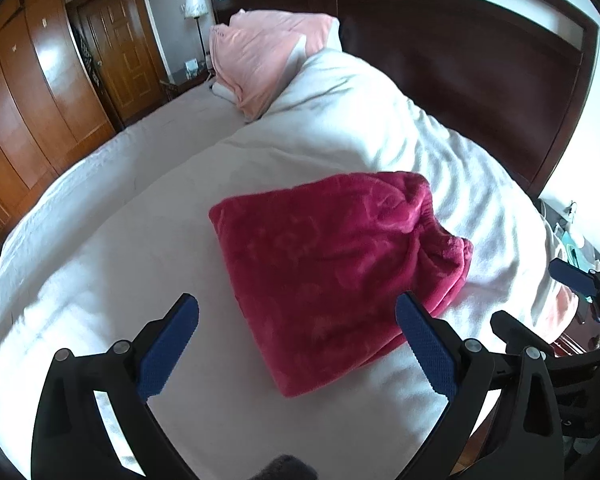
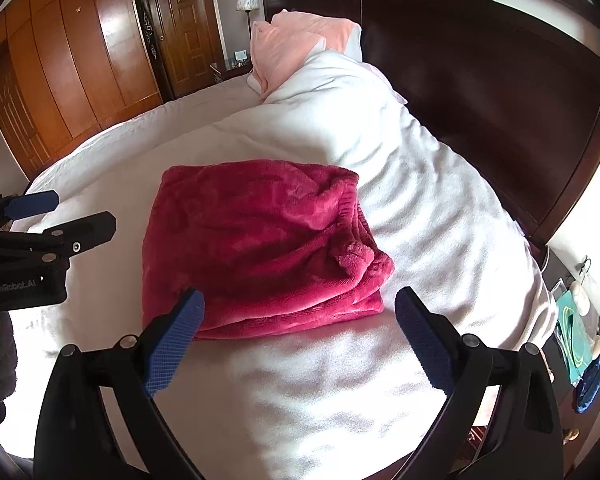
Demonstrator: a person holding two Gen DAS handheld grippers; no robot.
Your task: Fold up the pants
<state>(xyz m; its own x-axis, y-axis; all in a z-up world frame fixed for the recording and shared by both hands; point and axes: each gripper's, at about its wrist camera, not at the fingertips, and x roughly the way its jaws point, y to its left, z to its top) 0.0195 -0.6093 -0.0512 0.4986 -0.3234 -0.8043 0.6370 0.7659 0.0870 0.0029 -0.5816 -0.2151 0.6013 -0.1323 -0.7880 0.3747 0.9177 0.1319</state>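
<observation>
Red fleece pants [image 2: 260, 252] are lying in a compact folded bundle on the white bedspread [image 2: 340, 380], waistband showing at the right side. The left gripper [image 1: 298, 336] and right gripper [image 2: 300, 332] are hovering just short of it, jaws wide and gripping nothing. The folding is looking finished, with perhaps only tidying left.

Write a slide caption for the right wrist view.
Folded magenta fleece pants rest on the white bed; the right gripper hovers open and empty.
</observation>
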